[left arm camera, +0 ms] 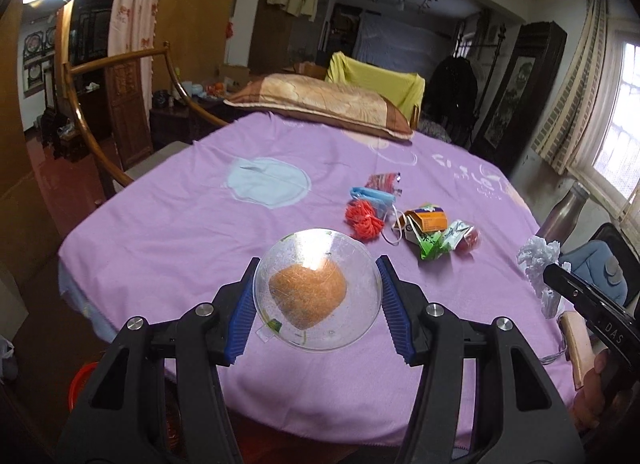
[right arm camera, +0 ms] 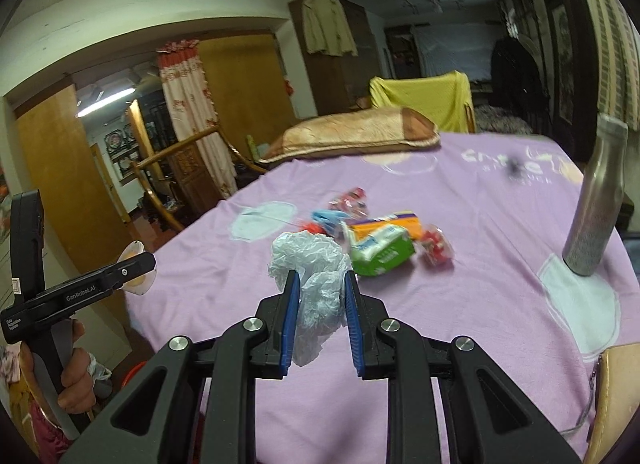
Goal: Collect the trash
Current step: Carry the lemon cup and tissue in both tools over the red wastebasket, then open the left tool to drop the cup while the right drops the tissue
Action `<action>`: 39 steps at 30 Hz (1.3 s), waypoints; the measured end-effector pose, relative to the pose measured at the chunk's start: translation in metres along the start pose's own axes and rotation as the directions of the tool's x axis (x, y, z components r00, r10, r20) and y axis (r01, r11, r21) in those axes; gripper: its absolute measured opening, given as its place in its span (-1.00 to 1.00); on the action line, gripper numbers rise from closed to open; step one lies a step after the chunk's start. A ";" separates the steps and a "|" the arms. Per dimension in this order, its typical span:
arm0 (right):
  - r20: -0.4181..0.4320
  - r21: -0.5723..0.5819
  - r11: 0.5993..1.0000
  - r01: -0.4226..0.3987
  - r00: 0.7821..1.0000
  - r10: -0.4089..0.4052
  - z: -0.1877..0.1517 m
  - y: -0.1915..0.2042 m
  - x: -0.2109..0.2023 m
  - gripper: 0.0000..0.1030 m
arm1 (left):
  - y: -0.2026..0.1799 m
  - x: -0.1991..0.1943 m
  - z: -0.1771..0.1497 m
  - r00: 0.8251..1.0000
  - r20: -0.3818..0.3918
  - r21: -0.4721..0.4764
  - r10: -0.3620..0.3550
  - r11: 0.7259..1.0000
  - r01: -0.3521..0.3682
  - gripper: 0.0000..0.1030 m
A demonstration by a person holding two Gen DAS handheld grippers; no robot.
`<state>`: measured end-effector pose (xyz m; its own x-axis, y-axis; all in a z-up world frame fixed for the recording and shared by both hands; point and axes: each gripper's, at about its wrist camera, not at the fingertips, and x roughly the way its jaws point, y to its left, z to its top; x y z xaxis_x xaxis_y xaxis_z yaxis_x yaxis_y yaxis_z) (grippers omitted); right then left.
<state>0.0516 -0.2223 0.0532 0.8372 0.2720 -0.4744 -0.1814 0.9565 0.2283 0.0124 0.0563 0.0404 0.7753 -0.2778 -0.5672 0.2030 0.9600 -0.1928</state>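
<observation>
Clear plastic it was, a round cup (left arm camera: 318,290) pinched by its rim between the blue pads of the left gripper (left arm camera: 318,304), jaws part-way apart on it, mouth facing the camera and an orange lump (left arm camera: 307,296) sitting inside, all of it above the purple cloth (left arm camera: 192,232). Over on the other side the right gripper (right arm camera: 320,318) had its jaws drawn in narrow on a crumpled white plastic bag (right arm camera: 316,276), held just clear of the table. Still lying on the cloth beyond were a red net (left arm camera: 365,219), a blue mask (left arm camera: 370,197), an orange-and-white carton (left arm camera: 424,223), a green wrapper (left arm camera: 436,244) and a steel bottle (right arm camera: 598,207) standing off to the right.
</observation>
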 end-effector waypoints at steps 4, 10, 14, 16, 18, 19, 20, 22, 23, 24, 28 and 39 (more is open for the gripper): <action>0.022 -0.042 0.999 -0.027 0.999 0.028 -0.001 0.029 -0.015 -0.54 | 0.022 -0.031 -0.006 0.999 0.043 -0.029 0.005 1.000 -0.004 0.09; 0.012 -0.108 0.991 -0.074 0.997 0.076 -0.005 0.073 -0.020 -0.54 | 0.069 -0.066 -0.027 0.996 0.064 -0.075 0.059 0.996 -0.054 0.09; -0.031 -0.153 0.981 -0.118 0.993 0.115 -0.010 0.105 -0.009 -0.54 | 0.111 -0.073 -0.054 0.993 0.019 -0.126 0.113 0.986 -0.110 0.09; -0.063 -0.178 0.974 -0.143 0.989 0.134 -0.014 0.124 -0.001 -0.54 | 0.137 -0.071 -0.071 0.989 -0.028 -0.150 0.147 0.977 -0.150 0.09; -0.094 -0.198 0.966 -0.165 0.984 0.149 -0.019 0.141 0.008 -0.54 | 0.162 -0.067 -0.090 0.979 -0.087 -0.162 0.186 0.967 -0.198 0.09; -0.115 -0.210 0.961 -0.179 0.981 0.158 -0.021 0.151 0.015 -0.54 | 0.172 -0.065 -0.099 0.973 -0.111 -0.163 0.201 0.962 -0.218 0.10; -0.135 -0.220 0.956 -0.193 0.977 0.166 -0.023 0.160 0.021 -0.54 | 0.184 -0.063 -0.109 0.966 -0.141 -0.162 0.219 0.957 -0.240 0.10; -0.178 -0.238 0.946 -0.220 0.967 0.181 -0.029 0.178 0.033 -0.54 | 0.207 -0.054 -0.131 0.944 -0.209 -0.153 0.254 0.945 -0.288 0.12; -0.202 -0.247 0.940 -0.234 0.962 0.187 -0.032 0.188 0.040 -0.54 | 0.214 -0.051 -0.138 0.936 -0.231 -0.150 0.264 0.941 -0.303 0.27; -0.217 -0.254 0.936 -0.243 0.958 0.190 -0.035 0.194 0.044 -0.54 | 0.223 -0.047 -0.145 0.927 -0.254 -0.149 0.277 0.936 -0.320 0.38; -0.299 -0.285 0.914 -0.291 0.932 0.203 -0.051 0.230 0.067 -0.54 | 0.252 -0.040 -0.162 0.906 -0.288 -0.199 0.309 0.907 -0.372 0.73; -0.551 -0.309 0.826 -0.471 0.797 0.248 -0.104 0.326 0.136 -0.54 | 0.321 -0.062 -0.183 0.810 -0.303 -0.244 0.502 0.781 -0.575 0.87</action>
<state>0.0531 0.1380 -0.0254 0.3380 0.5118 -0.7898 -0.7037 0.6947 0.1490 -0.0800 0.3752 -0.1329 0.5489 0.2461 -0.7989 -0.4334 0.9010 -0.0203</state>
